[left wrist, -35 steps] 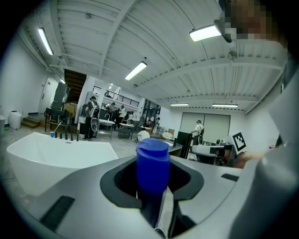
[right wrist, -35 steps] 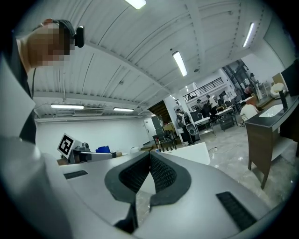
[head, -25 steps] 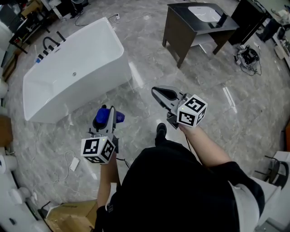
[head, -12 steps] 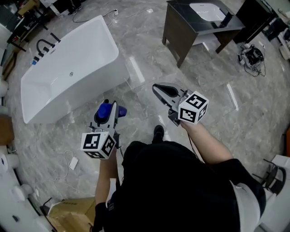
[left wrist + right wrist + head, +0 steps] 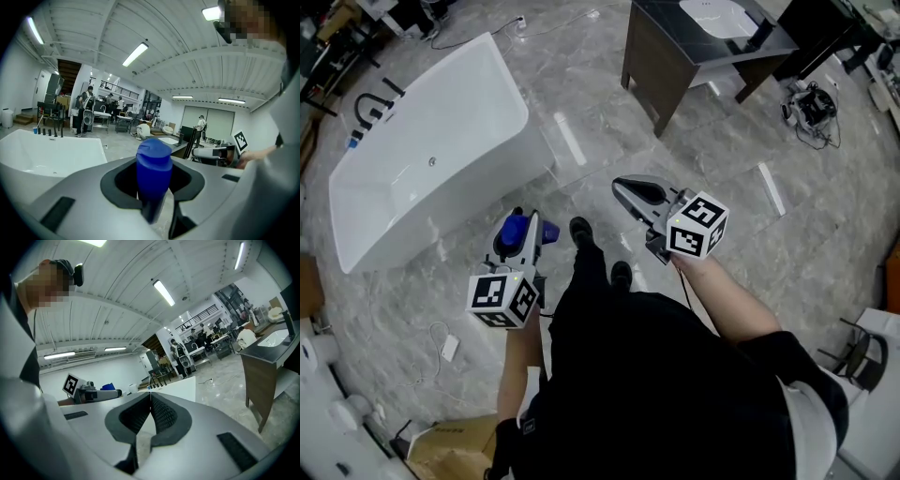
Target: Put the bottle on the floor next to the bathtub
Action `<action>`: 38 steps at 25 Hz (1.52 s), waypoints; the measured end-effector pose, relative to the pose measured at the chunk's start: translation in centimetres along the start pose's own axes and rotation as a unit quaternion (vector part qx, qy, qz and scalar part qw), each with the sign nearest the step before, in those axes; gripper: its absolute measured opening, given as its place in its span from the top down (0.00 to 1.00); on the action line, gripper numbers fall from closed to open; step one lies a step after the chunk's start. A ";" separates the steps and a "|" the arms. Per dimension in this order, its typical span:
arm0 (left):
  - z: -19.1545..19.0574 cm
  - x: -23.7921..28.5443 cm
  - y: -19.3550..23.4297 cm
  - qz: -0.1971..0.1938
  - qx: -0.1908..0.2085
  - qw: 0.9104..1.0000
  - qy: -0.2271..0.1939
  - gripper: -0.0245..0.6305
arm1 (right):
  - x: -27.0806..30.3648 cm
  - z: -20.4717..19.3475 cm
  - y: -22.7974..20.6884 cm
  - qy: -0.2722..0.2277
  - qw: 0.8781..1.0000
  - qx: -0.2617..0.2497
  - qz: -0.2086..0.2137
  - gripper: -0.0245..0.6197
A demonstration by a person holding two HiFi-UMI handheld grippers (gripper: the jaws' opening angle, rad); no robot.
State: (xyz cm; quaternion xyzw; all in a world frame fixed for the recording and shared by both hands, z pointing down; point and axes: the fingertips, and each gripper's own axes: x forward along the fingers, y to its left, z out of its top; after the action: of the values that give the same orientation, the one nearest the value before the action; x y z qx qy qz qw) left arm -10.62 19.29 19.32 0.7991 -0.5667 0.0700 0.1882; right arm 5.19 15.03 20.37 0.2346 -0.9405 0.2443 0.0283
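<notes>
Bottle [image 5: 153,166] with its blue cap sits clamped in my left tongs [image 5: 529,230], above the floor [image 5: 609,131] near the white bathtub [image 5: 431,159]; my right tongs [image 5: 150,401] are pressed together, empty.

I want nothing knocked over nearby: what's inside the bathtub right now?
The bathtub shows only bare white walls and a small round fitting on one wall. The inner face of its near wall is mostly hidden behind the rim.
</notes>
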 end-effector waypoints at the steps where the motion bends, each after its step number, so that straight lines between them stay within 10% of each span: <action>1: 0.1 0.8 0.5 -0.002 0.000 1.000 0.001 0.74 | 0.4 0.3 -0.6 0.001 1.000 -0.001 -0.004 0.92; 21: 7.8 18.8 12.1 -0.057 0.036 0.998 0.013 0.74 | 16.8 9.5 -12.9 0.034 0.999 -0.023 -0.031 0.92; 38: 6.8 28.3 8.9 0.062 -0.035 0.997 0.039 0.74 | 16.4 11.9 -25.4 0.093 0.993 -0.006 0.075 0.92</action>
State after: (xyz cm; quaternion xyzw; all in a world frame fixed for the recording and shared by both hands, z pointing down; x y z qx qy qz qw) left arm -9.72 -10.71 24.22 0.7521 -0.6095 0.0923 0.2333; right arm 2.91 -17.16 24.00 0.1394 -0.9502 0.2607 0.0983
